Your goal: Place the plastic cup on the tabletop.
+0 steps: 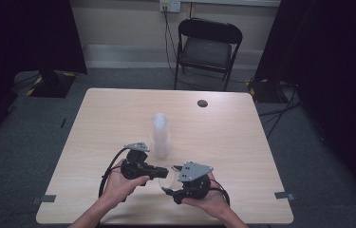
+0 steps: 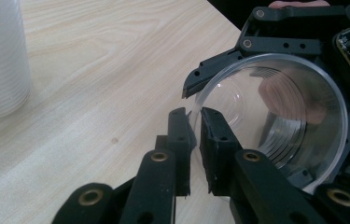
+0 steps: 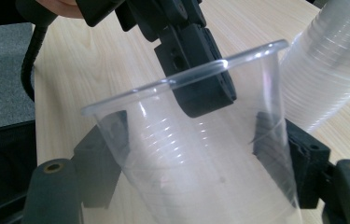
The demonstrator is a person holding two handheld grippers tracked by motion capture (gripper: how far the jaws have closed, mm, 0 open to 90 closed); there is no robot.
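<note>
A single clear plastic cup (image 1: 166,175) is held on its side just above the table (image 1: 223,137), near the front edge. My right gripper (image 3: 196,140) is shut around the cup's body (image 3: 186,177), one jaw on each side. My left gripper (image 2: 195,123) is shut on the cup's rim (image 2: 275,116), one finger inside and one outside. In the high view the left gripper (image 1: 159,171) comes from the left and the right gripper (image 1: 171,185) from the right, meeting at the cup. A tall stack of clear cups (image 1: 160,135) stands upright just behind them.
The stack of cups (image 2: 0,60) is close to the left gripper's side and leans into the right gripper view (image 3: 336,60). A dark round grommet (image 1: 202,103) sits at the table's far side. A black folding chair (image 1: 209,47) stands beyond the table.
</note>
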